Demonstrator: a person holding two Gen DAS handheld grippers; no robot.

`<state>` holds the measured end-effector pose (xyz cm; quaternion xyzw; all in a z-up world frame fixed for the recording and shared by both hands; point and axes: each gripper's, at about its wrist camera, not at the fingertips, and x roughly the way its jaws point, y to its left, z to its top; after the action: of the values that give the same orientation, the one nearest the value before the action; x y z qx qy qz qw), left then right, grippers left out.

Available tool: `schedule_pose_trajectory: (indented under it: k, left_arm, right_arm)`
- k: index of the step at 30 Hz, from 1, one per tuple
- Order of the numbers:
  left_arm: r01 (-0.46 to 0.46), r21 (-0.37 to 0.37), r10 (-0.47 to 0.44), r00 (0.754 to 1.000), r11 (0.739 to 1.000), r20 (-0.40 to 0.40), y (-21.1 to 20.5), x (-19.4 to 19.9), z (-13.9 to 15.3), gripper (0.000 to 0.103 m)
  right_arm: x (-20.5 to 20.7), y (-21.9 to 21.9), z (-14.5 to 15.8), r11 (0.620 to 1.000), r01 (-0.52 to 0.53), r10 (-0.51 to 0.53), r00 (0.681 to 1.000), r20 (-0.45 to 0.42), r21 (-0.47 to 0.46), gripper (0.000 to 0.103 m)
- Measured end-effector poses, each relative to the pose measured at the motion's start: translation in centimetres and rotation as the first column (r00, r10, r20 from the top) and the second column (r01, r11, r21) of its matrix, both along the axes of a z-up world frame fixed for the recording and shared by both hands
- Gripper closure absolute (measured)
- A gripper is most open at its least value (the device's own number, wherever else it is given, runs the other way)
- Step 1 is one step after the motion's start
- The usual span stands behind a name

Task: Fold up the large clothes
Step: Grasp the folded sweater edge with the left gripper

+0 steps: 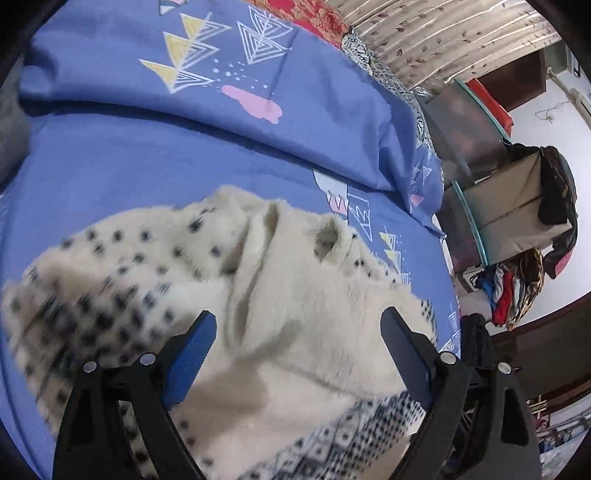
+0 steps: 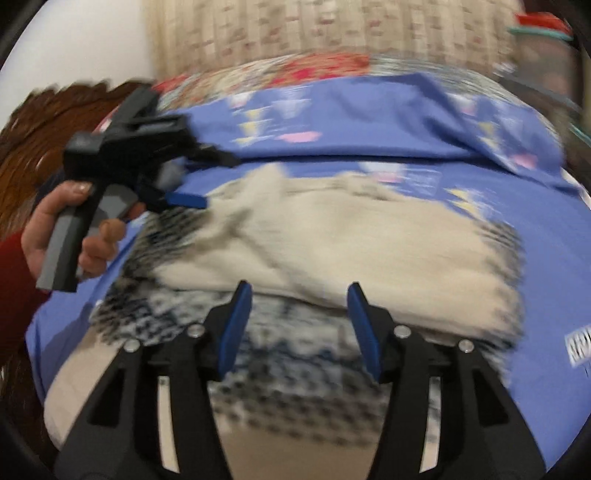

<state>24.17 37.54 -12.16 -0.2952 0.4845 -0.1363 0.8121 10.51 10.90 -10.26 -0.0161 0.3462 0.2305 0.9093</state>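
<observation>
A cream fleece garment (image 1: 280, 317) with black dots and a black-and-white patterned hem lies bunched on the blue bed sheet (image 1: 110, 166). My left gripper (image 1: 297, 325) is open just above it, jaws wide apart, holding nothing. In the right wrist view the same garment (image 2: 369, 251) lies partly folded over, and the picture is blurred by motion. My right gripper (image 2: 299, 299) is open over the garment's near patterned edge. The left gripper (image 2: 177, 184) shows there too, held in a hand at the garment's far left end.
A folded blue quilt (image 1: 221, 74) with triangle prints lies across the far side of the bed. Beyond the bed's right edge stand a grey box (image 1: 517, 206) and a pile of clothes (image 1: 513, 288). A patterned curtain (image 2: 314, 33) hangs behind.
</observation>
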Motion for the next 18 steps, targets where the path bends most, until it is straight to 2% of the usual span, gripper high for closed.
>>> schedule_pose_trajectory:
  k: [3,6,7,8,9,11,13,14,18]
  left_arm:
    - [0.033,-0.016,-0.033,0.999,0.999,-0.007,-0.7,1.9,-0.5,-0.002]
    - [0.052,-0.064,-0.055,0.998,0.997,-0.039,-1.3,3.0,-1.7,0.000]
    - [0.050,-0.071,-0.053,0.998,0.996,-0.045,-1.4,3.0,-1.9,0.007]
    - [0.048,-0.073,-0.052,0.997,0.996,-0.054,-1.4,3.0,-2.0,0.020]
    - [0.044,-0.060,-0.048,0.997,0.997,-0.053,-1.5,2.7,-1.9,0.026]
    - [0.045,-0.026,-0.045,0.999,0.999,-0.028,-1.5,1.7,-1.1,0.052]
    - [0.049,-0.018,-0.049,0.999,0.999,-0.014,-1.3,1.0,-0.7,0.069]
    - [0.047,-0.015,-0.047,0.999,0.999,-0.008,-1.1,0.5,-0.4,0.075]
    - [0.036,-0.002,-0.036,0.999,0.999,0.028,-0.1,-2.0,1.2,0.077]
  right_arm:
    - [0.4,-4.8,0.3,0.987,0.128,-0.125,0.992,-0.029,0.097,0.051]
    - [0.3,-7.9,0.3,0.967,0.211,-0.208,0.978,-0.035,0.145,0.051]
    - [0.2,-8.2,0.5,0.965,0.218,-0.216,0.976,-0.032,0.145,0.051]
    - [0.2,-8.6,0.5,0.964,0.229,-0.227,0.973,-0.024,0.139,0.051]
    - [0.2,-8.8,0.6,0.963,0.232,-0.232,0.973,-0.020,0.136,0.051]
    - [0.5,-9.0,0.6,0.963,0.234,-0.233,0.972,-0.020,0.134,0.051]
    - [1.1,-8.5,0.4,0.964,0.240,-0.239,0.971,-0.022,0.115,0.051]
    - [1.5,-8.4,0.4,0.962,0.255,-0.254,0.967,-0.022,0.101,0.051]
    - [2.5,-9.5,0.4,0.943,0.305,-0.301,0.952,-0.045,0.134,0.051]
